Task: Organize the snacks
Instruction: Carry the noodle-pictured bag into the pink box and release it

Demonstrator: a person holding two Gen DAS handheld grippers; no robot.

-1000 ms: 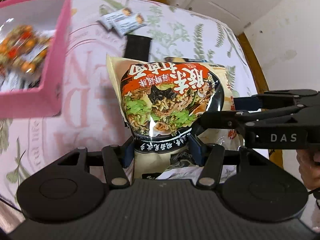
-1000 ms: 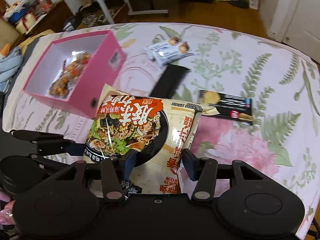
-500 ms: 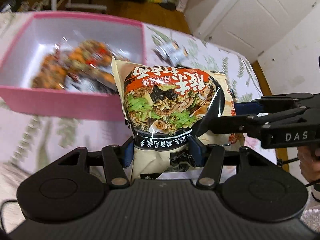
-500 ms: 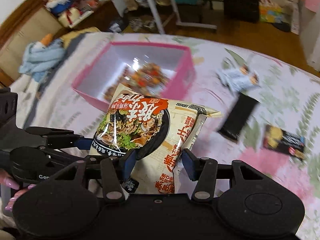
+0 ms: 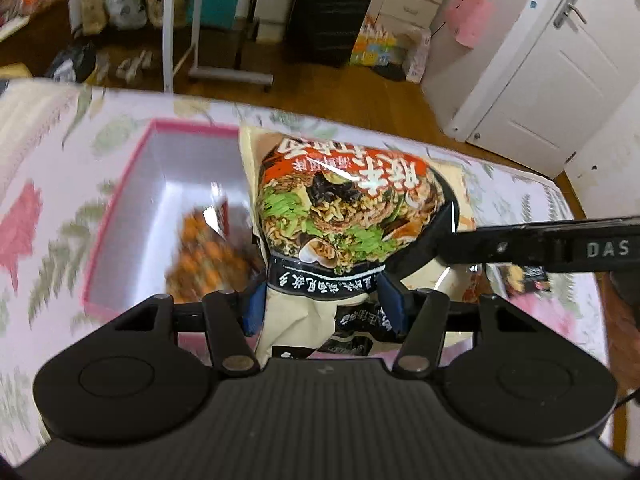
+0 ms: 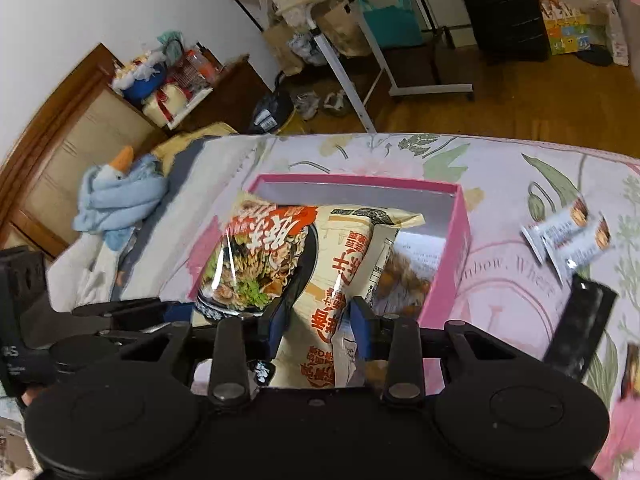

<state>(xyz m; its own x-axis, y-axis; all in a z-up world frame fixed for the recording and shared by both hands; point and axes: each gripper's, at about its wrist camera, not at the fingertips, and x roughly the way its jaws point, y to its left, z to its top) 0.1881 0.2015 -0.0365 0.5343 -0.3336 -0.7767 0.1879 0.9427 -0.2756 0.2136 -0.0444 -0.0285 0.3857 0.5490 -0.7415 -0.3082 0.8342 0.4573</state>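
Both tongs grip the cream plastic noodle bag with the red-and-black bowl print: left tongs clamped on its bottom edge, right tongs closing tighter on its side. A second ago the bag hung over the floral bedspread beside the pink cardboard box; now it's above the box opening, over the orange snack packs inside. Two white wrapped bars and a flat black packet lie on the bed, right of the box.
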